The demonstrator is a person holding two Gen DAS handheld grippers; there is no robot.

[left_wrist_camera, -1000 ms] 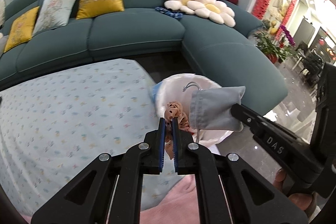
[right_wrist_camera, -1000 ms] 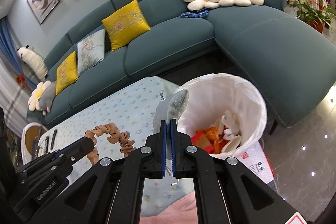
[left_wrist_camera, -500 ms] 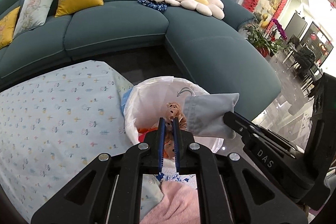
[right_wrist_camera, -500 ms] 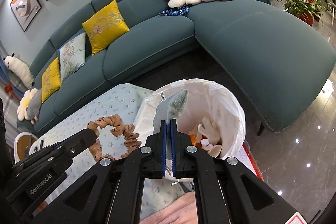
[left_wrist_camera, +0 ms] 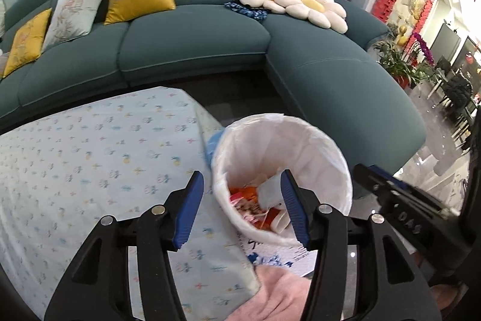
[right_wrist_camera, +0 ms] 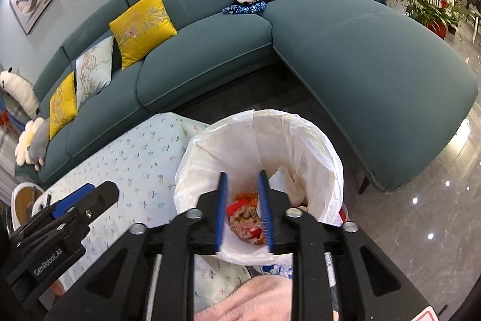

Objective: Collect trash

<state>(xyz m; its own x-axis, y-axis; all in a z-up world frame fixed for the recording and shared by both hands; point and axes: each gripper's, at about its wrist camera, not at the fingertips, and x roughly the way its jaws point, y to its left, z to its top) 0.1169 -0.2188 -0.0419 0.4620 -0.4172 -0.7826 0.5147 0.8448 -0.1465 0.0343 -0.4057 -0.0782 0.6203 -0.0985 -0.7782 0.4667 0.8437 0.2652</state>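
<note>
Two claws opening, empty, left claw [left_wrist_camera: 242, 209], right claw [right_wrist_camera: 244, 211], one lined bin [left_wrist_camera: 315, 146]

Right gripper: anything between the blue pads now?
Nothing held. The right gripper is opening, pads apart; the right wrist view shows only trash down in the lined bin.
</note>
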